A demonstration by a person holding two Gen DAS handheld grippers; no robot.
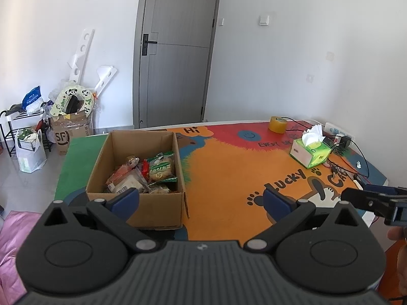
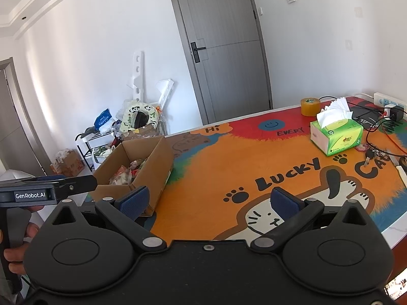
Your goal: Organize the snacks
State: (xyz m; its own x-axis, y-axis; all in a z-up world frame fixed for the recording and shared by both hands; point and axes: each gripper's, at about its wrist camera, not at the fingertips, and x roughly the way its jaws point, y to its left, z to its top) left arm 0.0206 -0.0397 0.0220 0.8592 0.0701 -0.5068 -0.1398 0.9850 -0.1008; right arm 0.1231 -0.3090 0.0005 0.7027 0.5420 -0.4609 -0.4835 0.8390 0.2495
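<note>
Left hand-held gripper (image 1: 201, 198): black two-finger tool with blue pads, seen from its own wrist camera; the fingers are spread wide and nothing is held between them. It is poised above the near wall of the box.
Right hand-held gripper (image 2: 209, 202): matching black tool with blue pads, likewise spread wide and empty, held over the bare mat to the right of the box.
Snack box (image 1: 100, 164): open brown cardboard carton standing at the left end of the table, flaps upright.
Snacks (image 1: 138, 178): crinkled plastic packets, all lying inside the carton; a green-and-white wrapped pastry (image 1: 160, 169) is propped toward the right wall, and reddish and clear packs are piled beside it.
Table surface (image 1: 229, 167): orange, red and green cartoon-cat mat; no loose snack is seen on it in either view.
Other items: green-and-white tissue box (image 2: 335, 136), amber roll of packing tape (image 2: 310, 106), keys and cables at the far right, well apart from the carton.
Step in hand (judged): either sorting is nearly finished, or a packet is about to be taken from the carton.
Technique (advised): the carton should be entered from above between its walls; one packet should be pinched at a sealed edge, not across its soft contents; the spare gripper may be used to steady the light carton.
Risk (judged): neighbouring wrappers may be snagged and the carton dragged.
</note>
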